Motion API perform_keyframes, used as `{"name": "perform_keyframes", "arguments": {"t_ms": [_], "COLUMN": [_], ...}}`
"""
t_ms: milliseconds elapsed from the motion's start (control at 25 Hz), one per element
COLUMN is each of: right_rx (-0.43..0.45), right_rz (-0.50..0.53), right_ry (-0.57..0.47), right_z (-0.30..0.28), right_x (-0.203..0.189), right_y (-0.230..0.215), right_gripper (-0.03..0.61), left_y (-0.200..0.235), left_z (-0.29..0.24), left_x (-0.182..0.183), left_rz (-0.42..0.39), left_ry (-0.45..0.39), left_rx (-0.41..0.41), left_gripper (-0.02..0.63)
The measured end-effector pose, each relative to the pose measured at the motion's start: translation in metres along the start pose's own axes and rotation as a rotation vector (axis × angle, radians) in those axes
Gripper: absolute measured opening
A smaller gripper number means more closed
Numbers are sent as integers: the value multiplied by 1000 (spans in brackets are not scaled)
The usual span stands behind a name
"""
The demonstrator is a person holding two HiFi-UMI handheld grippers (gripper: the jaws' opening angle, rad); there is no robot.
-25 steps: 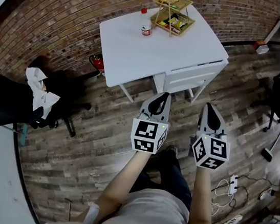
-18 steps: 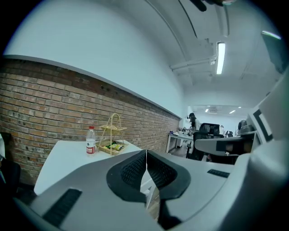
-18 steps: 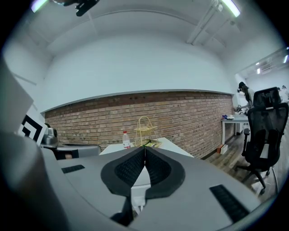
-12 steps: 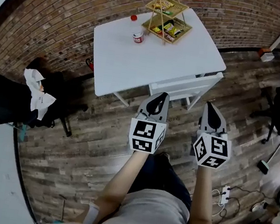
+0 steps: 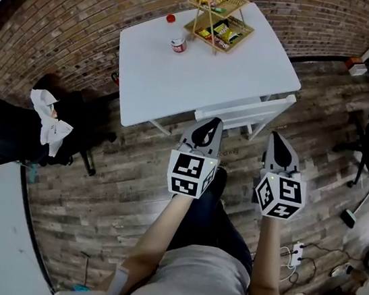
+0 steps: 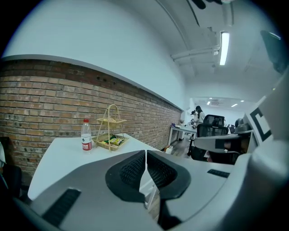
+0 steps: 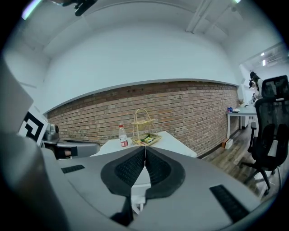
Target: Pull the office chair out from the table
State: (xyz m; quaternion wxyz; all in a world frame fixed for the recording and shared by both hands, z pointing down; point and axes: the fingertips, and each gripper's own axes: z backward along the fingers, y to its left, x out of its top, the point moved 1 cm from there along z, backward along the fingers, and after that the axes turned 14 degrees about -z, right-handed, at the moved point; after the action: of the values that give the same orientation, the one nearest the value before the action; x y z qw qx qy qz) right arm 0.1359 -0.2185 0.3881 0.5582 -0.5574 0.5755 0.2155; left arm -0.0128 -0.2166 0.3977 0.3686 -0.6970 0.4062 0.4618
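Chair position is noted first: the white chair (image 5: 243, 114) is tucked under the near edge of the white table (image 5: 181, 75), its top rail just ahead of and below both sets of fingertips. The left gripper (image 5: 211, 125) and right gripper (image 5: 275, 139) are held side by side, each with its fingers pressed together on nothing. The rail is judged not yet gripped, so the jaws should be opened before being lowered over it, then closed on it and drawn straight back evenly, so that the chair is not twisted against the table legs. Compared with a second ago, both grippers have been brought nearer the rail, still closed.
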Motion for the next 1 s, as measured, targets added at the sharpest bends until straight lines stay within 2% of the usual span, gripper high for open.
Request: {"name": "perform_keyframes", "arguments": {"t_ms": [200, 680, 840, 1000], "right_rx": [-3, 34, 67, 110], "right_rz": [10, 150, 150, 197], "right_ry": [17, 166, 207, 250], "right_z": [-29, -113, -140, -156], "right_x": [9, 10, 10, 6], "right_y": [-12, -29, -27, -20], "right_gripper": [15, 17, 17, 17], "left_y": [2, 22, 26, 25], "left_z": [-31, -89, -108, -119], "left_x": [-3, -10, -10, -15], "left_rz": [-10, -55, -94, -114], "left_ry": [39, 133, 152, 174], "left_rx": [-32, -166, -217, -276], "left_gripper": [15, 17, 17, 17]}}
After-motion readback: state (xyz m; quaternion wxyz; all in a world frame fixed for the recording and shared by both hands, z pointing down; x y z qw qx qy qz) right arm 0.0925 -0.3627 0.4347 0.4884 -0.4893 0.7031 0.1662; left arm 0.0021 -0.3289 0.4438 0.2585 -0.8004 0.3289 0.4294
